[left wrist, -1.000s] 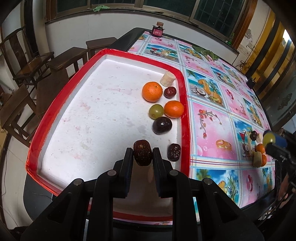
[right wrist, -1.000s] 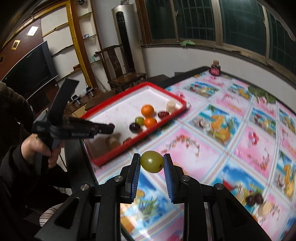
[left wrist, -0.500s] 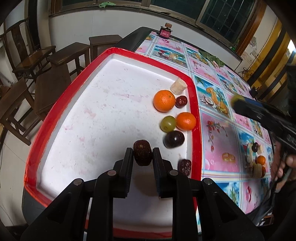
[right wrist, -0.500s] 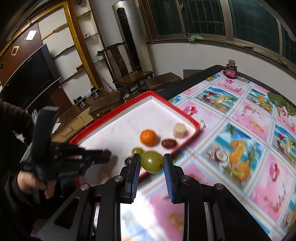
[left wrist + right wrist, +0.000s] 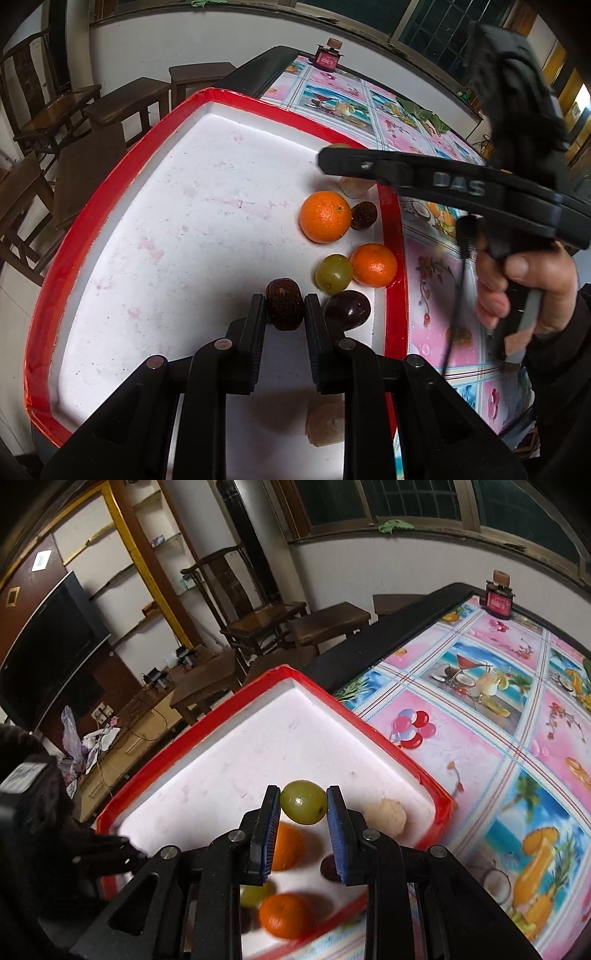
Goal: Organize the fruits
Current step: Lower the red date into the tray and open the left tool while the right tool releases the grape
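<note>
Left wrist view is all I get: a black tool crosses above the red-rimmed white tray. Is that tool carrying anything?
Observer: Yes. The right gripper is shut on a round green grape, pinched between its blue pads.
Visitor: Is that grape over the tray?
Observer: Yes, it hangs above the white floor of the red-rimmed tray.
Visitor: What lies past the tray on that side?
Observer: A large dark television screen against the wall.
</note>
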The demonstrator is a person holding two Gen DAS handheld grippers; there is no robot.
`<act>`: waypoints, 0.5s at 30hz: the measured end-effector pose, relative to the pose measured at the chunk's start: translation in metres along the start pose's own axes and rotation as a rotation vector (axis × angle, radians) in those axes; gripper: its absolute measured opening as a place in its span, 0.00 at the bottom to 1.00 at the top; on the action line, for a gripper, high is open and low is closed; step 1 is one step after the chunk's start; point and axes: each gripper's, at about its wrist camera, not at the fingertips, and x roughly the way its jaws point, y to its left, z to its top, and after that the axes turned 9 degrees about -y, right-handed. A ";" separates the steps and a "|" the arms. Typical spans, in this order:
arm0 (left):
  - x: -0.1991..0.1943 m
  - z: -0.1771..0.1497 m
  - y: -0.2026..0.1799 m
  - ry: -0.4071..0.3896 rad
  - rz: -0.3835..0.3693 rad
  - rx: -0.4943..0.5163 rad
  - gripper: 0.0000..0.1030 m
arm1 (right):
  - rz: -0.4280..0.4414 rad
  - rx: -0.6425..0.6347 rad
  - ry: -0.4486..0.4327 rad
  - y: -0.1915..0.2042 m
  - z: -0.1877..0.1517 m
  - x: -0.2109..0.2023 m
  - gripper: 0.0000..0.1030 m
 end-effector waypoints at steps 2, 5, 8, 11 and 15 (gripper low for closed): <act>0.000 0.000 0.000 -0.002 0.003 0.005 0.18 | -0.012 -0.008 0.012 0.000 -0.001 0.008 0.25; 0.000 -0.001 -0.003 -0.007 0.014 0.017 0.18 | -0.032 -0.030 0.026 0.001 -0.003 0.016 0.25; 0.000 -0.003 -0.007 -0.008 0.012 0.023 0.18 | -0.045 -0.035 0.034 0.000 -0.008 0.022 0.25; -0.001 -0.006 -0.010 -0.009 0.014 0.034 0.18 | -0.050 -0.042 0.027 0.000 -0.009 0.021 0.26; -0.002 -0.006 -0.011 -0.010 0.013 0.029 0.18 | -0.058 -0.045 0.027 0.000 -0.009 0.018 0.26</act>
